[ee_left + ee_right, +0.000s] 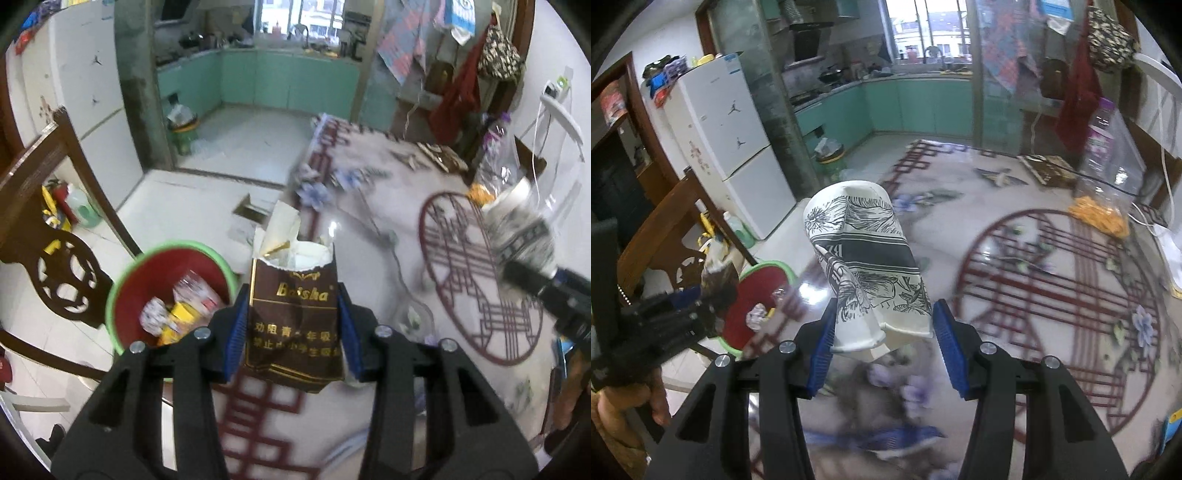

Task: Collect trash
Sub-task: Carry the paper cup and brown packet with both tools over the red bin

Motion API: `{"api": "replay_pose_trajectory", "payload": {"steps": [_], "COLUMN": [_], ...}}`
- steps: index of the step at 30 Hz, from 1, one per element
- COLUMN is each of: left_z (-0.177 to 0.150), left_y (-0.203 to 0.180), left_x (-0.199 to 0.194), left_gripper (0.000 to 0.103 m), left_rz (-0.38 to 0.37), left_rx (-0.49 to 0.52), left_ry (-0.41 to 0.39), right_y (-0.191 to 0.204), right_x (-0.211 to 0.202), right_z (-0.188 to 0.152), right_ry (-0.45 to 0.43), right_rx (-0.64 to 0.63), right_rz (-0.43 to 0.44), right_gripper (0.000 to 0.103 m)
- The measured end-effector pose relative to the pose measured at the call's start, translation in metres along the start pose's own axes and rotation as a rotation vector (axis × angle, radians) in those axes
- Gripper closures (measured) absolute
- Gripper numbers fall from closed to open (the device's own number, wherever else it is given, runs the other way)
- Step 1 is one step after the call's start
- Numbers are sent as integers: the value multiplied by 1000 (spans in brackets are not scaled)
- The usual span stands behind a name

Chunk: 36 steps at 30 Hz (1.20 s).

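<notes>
My left gripper (291, 332) is shut on a torn brown cigarette pack (293, 317) marked Baisha, held above the table's left edge, right of the bin. The green-rimmed bin (125, 284) with a red liner holds several wrappers and stands on the floor beside the table; it also shows in the right wrist view (764, 266). My right gripper (884, 334) is shut on a crushed paper cup (864, 258) with black flower print, held over the table. That cup and gripper show blurred in the left wrist view (524, 236). The left gripper shows in the right wrist view (679, 314).
The glass-topped table (1052, 280) has a red lattice pattern. On it stand a clear plastic jar (1104, 147), a bag of orange snacks (1097, 218) and a dark box (1049, 170). A carved wooden chair (55, 258) stands left of the bin. A white fridge (727, 140) stands behind.
</notes>
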<state>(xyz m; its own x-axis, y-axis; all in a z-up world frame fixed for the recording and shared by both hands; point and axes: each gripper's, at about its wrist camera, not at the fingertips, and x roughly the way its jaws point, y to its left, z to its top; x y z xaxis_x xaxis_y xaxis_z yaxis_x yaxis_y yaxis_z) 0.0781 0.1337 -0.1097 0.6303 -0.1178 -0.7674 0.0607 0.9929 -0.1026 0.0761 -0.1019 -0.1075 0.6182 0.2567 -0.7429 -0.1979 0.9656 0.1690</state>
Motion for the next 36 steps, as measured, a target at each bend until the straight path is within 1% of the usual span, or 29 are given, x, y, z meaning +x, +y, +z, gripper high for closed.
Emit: {"api": "replay_pose_trajectory", "payload": {"steps": [6,11,15,22,28,36], "left_z": [18,23,29,39,46,58], "left_y": [42,79,109,152,177,198], "left_x": [-5,1,5,15,26,40], "left_gripper": [60,60,60,60,60,60], "left_rz": [11,17,20,26,20,15], "left_rx": [-13,-30,-38,-47,-60,-73], "left_ry": [-29,-19,-13,-2,10,12], "right_y": [53,88,114,158,185,211], "right_x": [17,37,56,95,121,154], "right_z": [13,19,24,30,35,39], "right_ry": [-1,21,48,112,155,217], "right_rx": [-37,-41,-39,-44,-65,-98], "right_rz": [21,42,63,107,118,126], "right_gripper": [53,53,53,53,53,53]}}
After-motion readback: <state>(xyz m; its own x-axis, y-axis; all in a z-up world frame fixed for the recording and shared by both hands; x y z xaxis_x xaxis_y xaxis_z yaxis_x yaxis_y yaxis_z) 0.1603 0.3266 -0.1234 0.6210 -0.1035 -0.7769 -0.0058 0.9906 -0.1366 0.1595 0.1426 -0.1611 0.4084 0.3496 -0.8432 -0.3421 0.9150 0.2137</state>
